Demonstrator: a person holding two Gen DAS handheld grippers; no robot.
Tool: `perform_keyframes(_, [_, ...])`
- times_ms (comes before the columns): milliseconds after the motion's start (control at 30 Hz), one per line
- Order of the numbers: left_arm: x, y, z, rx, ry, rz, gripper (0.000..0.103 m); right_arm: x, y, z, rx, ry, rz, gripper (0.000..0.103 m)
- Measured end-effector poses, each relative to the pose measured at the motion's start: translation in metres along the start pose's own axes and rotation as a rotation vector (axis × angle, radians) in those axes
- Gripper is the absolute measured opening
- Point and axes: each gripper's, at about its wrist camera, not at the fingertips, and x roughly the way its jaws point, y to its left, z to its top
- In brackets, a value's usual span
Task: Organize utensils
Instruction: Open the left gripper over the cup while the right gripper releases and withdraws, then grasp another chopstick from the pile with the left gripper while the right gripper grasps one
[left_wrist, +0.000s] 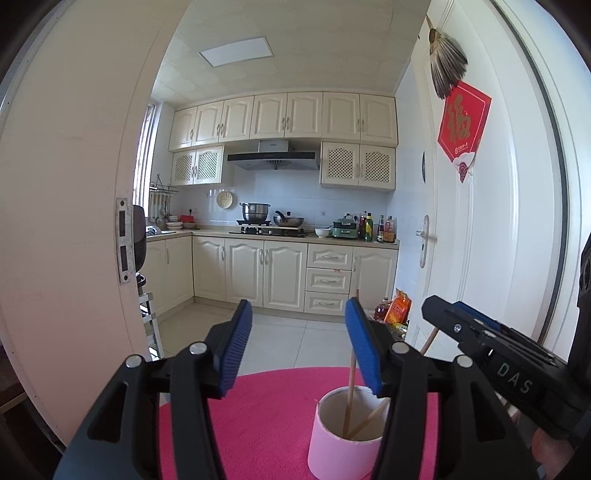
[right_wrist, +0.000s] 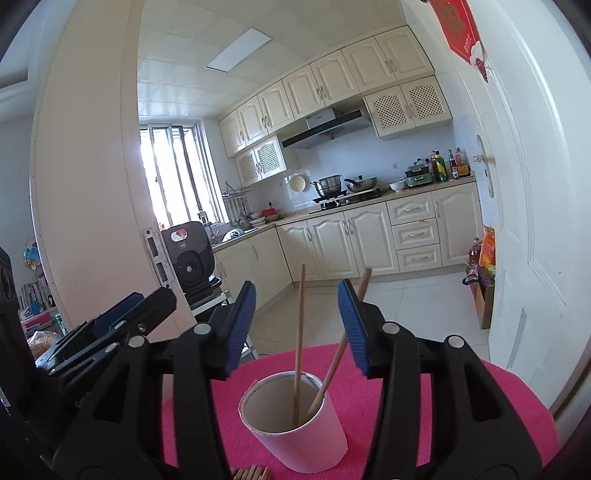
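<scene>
Two chopsticks (right_wrist: 298, 343) upright (pink cup (right_wrist: 295, 421))

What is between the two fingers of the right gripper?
In the right wrist view, the open right gripper frames an upright chopstick standing in the pink cup; a second chopstick leans toward the right finger.

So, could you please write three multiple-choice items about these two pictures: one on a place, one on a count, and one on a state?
1. Where does the pink cup stand?
A. on the pink mat
B. on the kitchen counter
C. on the floor tiles

2. How many chopsticks stand in the cup?
A. none
B. two
C. five

3. How is the right gripper?
A. shut on a chopstick
B. shut on the cup
C. open, holding nothing

Answers:
1. A: the mat lies under the cup in both views.
2. B: two wooden sticks lean inside the cup.
3. C: its blue pads stand wide apart with nothing clamped between them.
</scene>
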Motion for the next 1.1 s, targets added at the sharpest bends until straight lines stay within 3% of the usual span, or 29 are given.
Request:
perform_keyframes(200, [-0.031,0.013,0.003,0.008,0.048,0.020,0.057,-0.029,0.011,0.006,-0.027,0.019,-0.046,0.049])
perform_keyframes(433, [-0.046,0.026,-0.016,0.033,0.264,0.040,0.058,-0.055,0.015,-0.002,-0.037,0.119,-0.099,0.049])
perform_keyframes(567, [-0.045,0.032,-0.041,0.036,0.444,0.027,0.058,-0.057,0.017,-0.019,-0.042,0.244,-0.111,0.050])
perform_keyframes(700, [-0.035,0.040,-0.075,0.031,0.685,0.020,0.058,-0.048,0.023,-0.049,-0.074,0.440,-0.120,0.051])
perform_keyframes(833, [-0.028,0.050,-0.108,-0.035,0.867,-0.006,0.058,-0.037,0.025,-0.082,-0.080,0.626,-0.125,0.052])
perform_keyframes(900, [-0.028,0.051,-0.121,-0.045,0.928,-0.015,0.058,-0.034,0.027,-0.097,-0.077,0.706,-0.125,0.052])
perform_keyframes(1067, [-0.029,0.041,-0.137,-0.015,0.983,-0.013,0.058,-0.034,0.036,-0.116,-0.076,0.802,-0.118,0.052])
perform_keyframes(1100, [-0.029,0.038,-0.139,-0.002,0.988,-0.011,0.051,-0.034,0.037,-0.118,-0.081,0.820,-0.116,0.052])
